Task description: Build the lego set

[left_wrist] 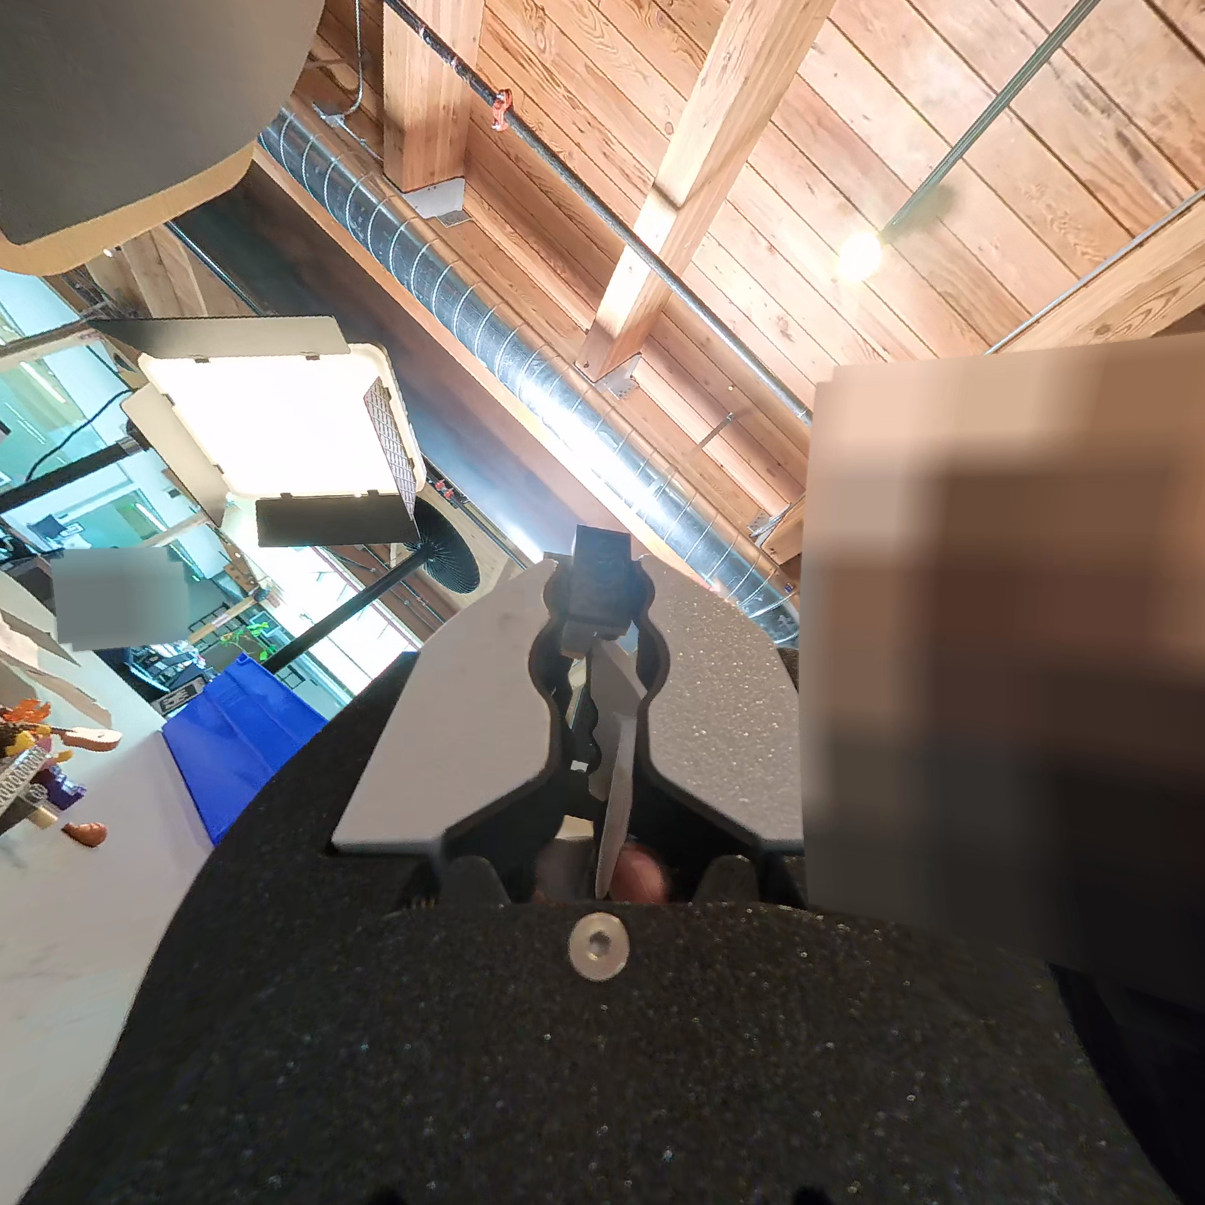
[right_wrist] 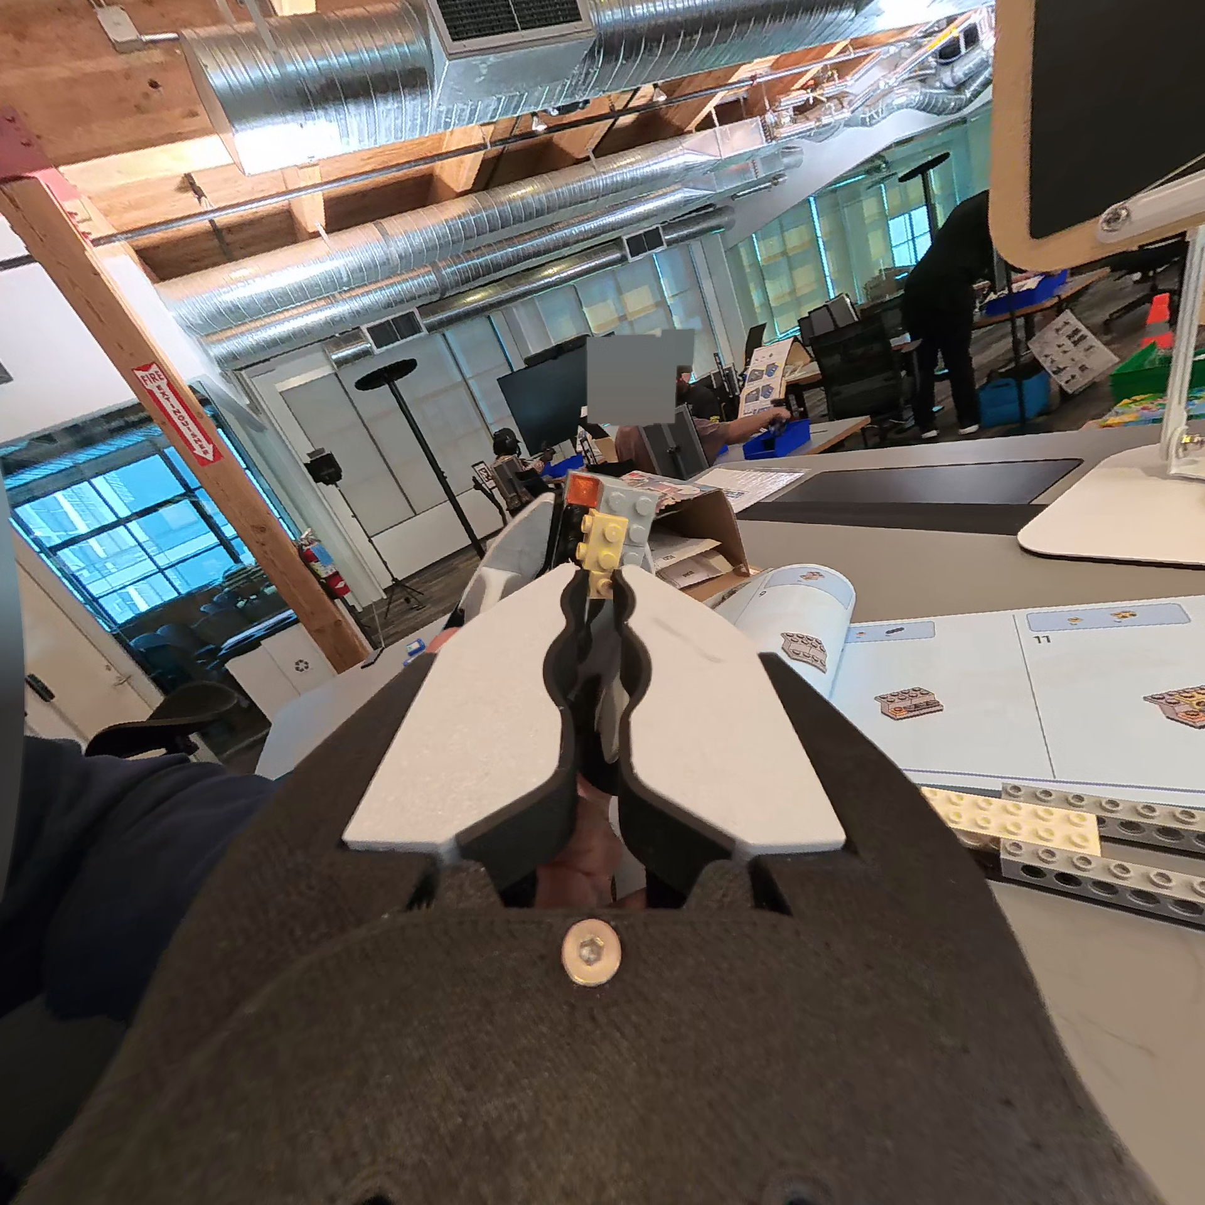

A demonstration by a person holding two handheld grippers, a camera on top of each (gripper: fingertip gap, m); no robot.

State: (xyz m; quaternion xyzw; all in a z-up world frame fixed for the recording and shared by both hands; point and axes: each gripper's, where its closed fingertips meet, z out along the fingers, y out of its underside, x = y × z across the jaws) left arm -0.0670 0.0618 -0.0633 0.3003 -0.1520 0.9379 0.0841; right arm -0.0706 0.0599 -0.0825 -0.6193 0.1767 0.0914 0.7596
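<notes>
The left gripper (left_wrist: 598, 574) is pointing up at the wooden plank ceiling (left_wrist: 847, 163), its grey fingertips (left_wrist: 515, 606) clamping a small dark grey toy-brick block (left_wrist: 600, 574). The right gripper (right_wrist: 600, 580) is pinching a pale yellow studded brick (right_wrist: 603, 544) at its lower end; that brick is sitting against a light grey studded plate (right_wrist: 629, 508) with an orange tile (right_wrist: 582, 489). The open building-instruction booklet (right_wrist: 978, 691) is lying on the table (right_wrist: 1108, 1043) to the right, beside grey and cream studded beams (right_wrist: 1076, 841).
</notes>
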